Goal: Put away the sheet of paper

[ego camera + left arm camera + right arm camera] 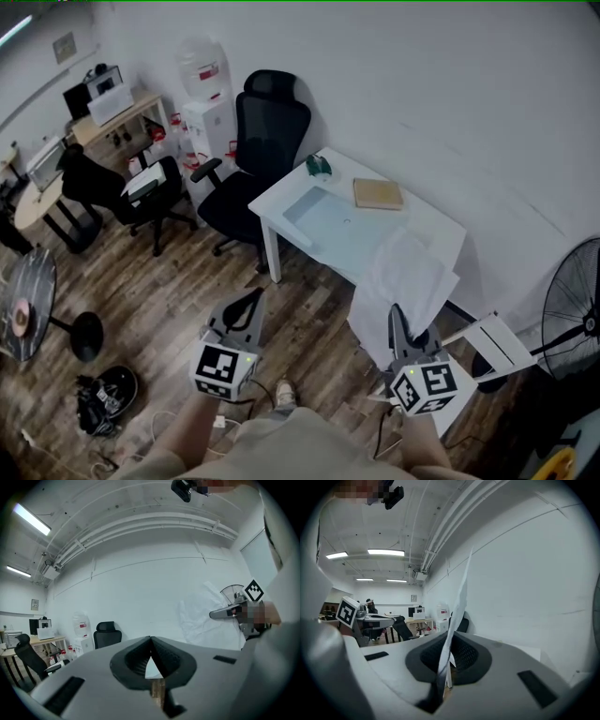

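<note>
Forearms (183, 436) and torso nearest, low in the head view, one gripper out ahead of each hand. Beyond them, white table (433, 225) against the wall, ahead and a little left of the right hand. Between the two, sheet of paper (405, 279): pinched by its lower edge, long axis running up and away from the jaws toward the table's near corner, a bit crumpled, top flopping loose. Overlaps the table edge as seen from above; cannot tell whether touching. Edge-on in the right gripper view (457, 604), standing nearly upright out of the throat. Right gripper (397, 317) clamped hard on that edge, nothing else in the jaws. Left gripper (251, 298) closed with nothing in it, tips meeting on air, off to the sheet's left and apart from it. Tan book (378, 193) toward the table's far side, small green item (319, 167) at the far left corner. Judgement: right hand much the nearer and already the carrier; coming move probably forward and slightly left, sheet leading top-first toward the bare tabletop on the near side of the book.
</note>
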